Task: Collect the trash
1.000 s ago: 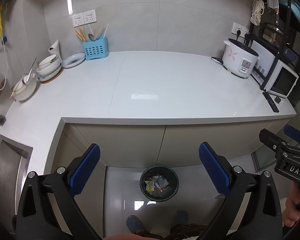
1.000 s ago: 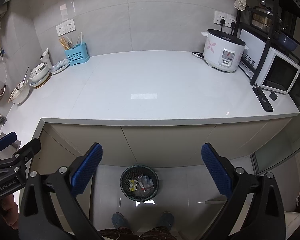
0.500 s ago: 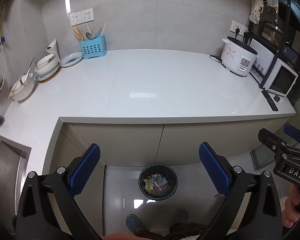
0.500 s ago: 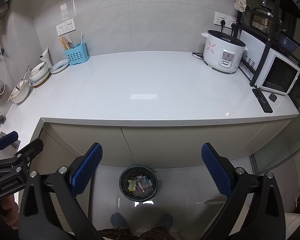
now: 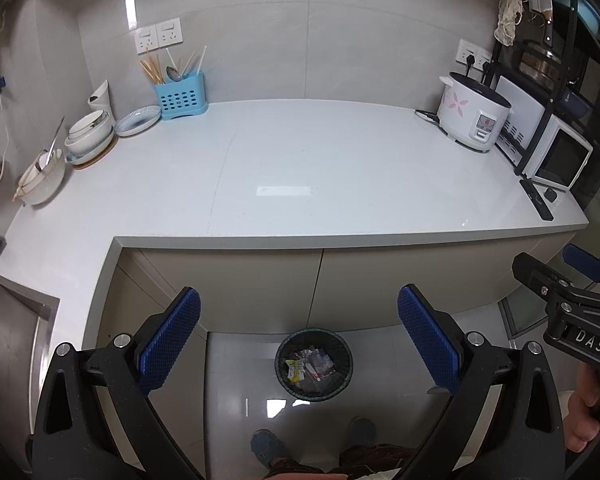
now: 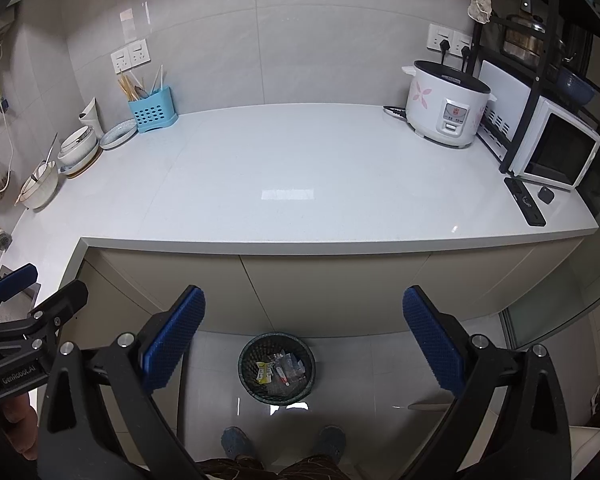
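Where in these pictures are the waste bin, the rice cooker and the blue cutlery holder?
Waste bin (image 5: 284, 376): left wrist view, left inner wall.
Rice cooker (image 6: 440, 108): right wrist view, white front by the control panel.
Cutlery holder (image 5: 180, 98): left wrist view, perforated front face.

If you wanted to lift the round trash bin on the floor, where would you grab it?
Probably the bin's top rim, coming straight down from above. It stands upright with its mouth open, so one finger can likely slip inside the rim and one outside. The wrappers lie low in it, away from the rim.
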A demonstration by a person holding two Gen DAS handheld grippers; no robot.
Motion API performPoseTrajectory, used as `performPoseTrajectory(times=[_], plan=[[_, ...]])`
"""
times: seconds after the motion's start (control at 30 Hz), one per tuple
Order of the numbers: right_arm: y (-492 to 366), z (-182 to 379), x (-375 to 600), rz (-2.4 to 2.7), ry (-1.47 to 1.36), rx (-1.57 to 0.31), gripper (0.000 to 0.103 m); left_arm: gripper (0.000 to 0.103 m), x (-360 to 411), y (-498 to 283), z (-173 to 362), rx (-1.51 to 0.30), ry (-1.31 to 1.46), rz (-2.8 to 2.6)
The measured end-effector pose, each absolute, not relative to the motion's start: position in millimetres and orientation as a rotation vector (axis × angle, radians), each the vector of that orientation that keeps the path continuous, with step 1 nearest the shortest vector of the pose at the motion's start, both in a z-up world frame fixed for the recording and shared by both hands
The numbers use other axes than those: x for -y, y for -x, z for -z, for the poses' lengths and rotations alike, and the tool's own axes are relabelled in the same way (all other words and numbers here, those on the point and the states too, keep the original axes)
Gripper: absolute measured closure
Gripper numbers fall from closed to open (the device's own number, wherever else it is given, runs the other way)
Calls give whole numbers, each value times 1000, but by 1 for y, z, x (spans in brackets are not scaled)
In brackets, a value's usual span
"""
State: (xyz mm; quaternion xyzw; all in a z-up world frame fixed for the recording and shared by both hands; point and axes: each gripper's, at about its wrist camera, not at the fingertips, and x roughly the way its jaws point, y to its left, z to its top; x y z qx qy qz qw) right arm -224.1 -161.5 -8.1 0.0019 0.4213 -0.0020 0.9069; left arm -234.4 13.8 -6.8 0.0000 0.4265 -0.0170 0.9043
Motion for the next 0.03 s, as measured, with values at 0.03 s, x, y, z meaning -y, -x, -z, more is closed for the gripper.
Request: performPoseTrajectory(times=[0.03], plan=[[224,8,162,4,-5,-870,8,6,-13,235,7,-882,-2,34]])
